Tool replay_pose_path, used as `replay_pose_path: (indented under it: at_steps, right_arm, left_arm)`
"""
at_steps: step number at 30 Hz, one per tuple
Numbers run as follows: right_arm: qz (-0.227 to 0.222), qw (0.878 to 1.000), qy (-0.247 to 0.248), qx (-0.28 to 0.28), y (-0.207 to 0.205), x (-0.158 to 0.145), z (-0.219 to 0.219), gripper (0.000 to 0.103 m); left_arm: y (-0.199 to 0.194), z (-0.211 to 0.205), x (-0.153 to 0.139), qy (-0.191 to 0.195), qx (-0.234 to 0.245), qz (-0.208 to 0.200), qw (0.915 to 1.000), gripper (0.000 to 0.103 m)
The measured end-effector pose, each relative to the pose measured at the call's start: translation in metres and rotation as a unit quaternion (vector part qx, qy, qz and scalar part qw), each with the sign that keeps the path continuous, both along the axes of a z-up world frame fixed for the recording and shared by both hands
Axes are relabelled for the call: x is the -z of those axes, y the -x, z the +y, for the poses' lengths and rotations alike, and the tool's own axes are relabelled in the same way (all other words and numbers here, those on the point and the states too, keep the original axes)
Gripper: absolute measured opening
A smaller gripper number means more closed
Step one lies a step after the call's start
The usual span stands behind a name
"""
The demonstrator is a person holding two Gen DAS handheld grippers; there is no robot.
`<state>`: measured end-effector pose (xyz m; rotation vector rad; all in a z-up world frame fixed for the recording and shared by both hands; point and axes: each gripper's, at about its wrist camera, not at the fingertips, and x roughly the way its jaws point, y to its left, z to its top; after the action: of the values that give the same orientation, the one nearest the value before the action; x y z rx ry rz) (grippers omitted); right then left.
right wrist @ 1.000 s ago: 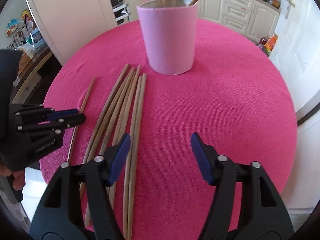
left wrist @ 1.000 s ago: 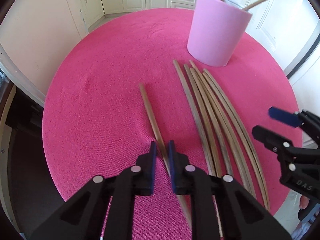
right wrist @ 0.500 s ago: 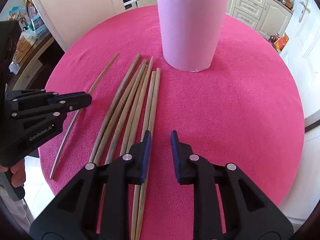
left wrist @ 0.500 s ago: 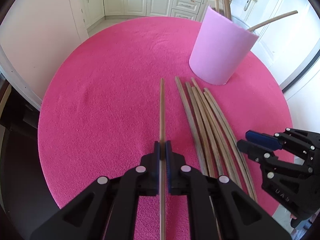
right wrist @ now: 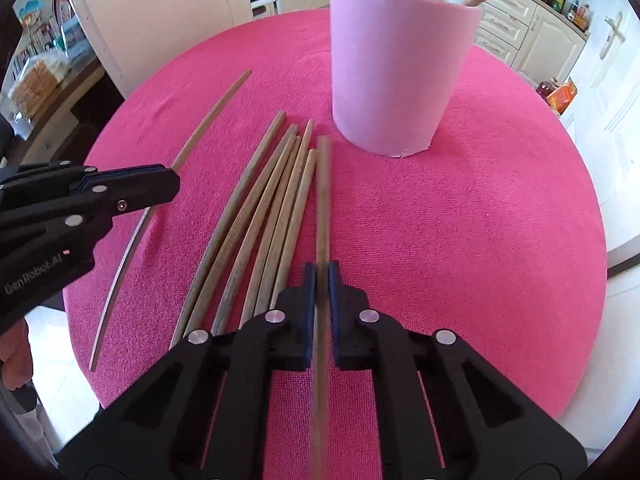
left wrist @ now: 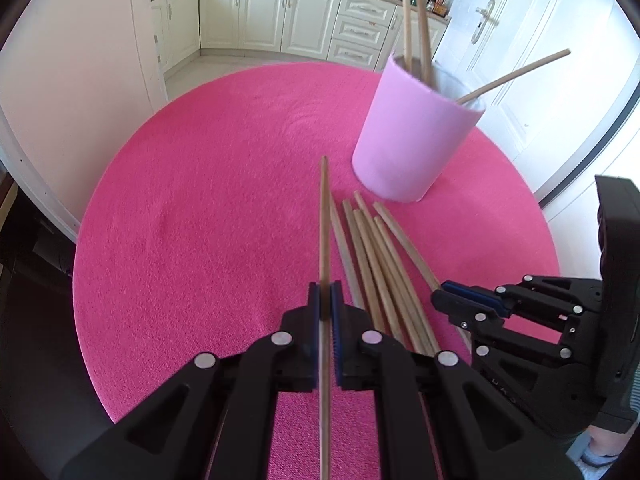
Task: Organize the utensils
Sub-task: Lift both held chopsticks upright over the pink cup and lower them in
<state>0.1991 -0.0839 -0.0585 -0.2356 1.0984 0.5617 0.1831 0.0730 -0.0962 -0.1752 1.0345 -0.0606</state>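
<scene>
Wooden chopstick [left wrist: 325, 216] now clamped in the left gripper [left wrist: 325, 308] and lifted off the pink tablecloth [left wrist: 200, 240], tip aimed up-frame toward the pink holder [left wrist: 412, 140]; a second ago lay flat between parted pads. Same on the other side: right gripper [right wrist: 322, 280], wide apart a second ago, now closed on the rightmost chopstick [right wrist: 322, 200] of the bundle, stick running straight up the centre of its frame. Means both picks look done; next, presumably, carrying each stick to the holder, upper right in the left view, upper centre in the right view, already holding several sticks [left wrist: 416, 20].

Five loose chopsticks [right wrist: 256, 216] left fanned on the cloth, lower centre-left of the right view. Rear ends of both gripped sticks cut off at the bottom edge. Right-hand stick blurred, so hard to say whether clear of the cloth. Inside of the holder not visible; tops of its sticks cropped by the frame.
</scene>
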Motion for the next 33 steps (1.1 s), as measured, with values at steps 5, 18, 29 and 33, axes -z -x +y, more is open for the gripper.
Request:
replay_pose_path:
  at_steps: [5, 18, 29, 33]
  right_arm:
    - [-0.035, 0.998, -0.056, 0.006, 0.008, -0.025, -0.021, 0.007]
    - [-0.170, 0.955, -0.240, 0.023, 0.019, -0.098, -0.070, 0.007]
    - [-0.316, 0.891, -0.322, 0.058, -0.003, -0.120, -0.080, 0.007]
    - [-0.345, 0.864, -0.359, 0.080, -0.024, -0.125, -0.085, 0.007]
  left_arm:
    - [0.005, -0.001, -0.020, 0.020, 0.004, -0.046, 0.9987, 0.006]
    - [0.023, -0.030, -0.087, 0.054, 0.045, -0.248, 0.9661, 0.006]
    - [0.007, -0.050, -0.123, 0.075, 0.035, -0.414, 0.9065, 0.006]
    - [-0.005, -0.041, -0.131, 0.083, 0.007, -0.460, 0.8839, 0.006]
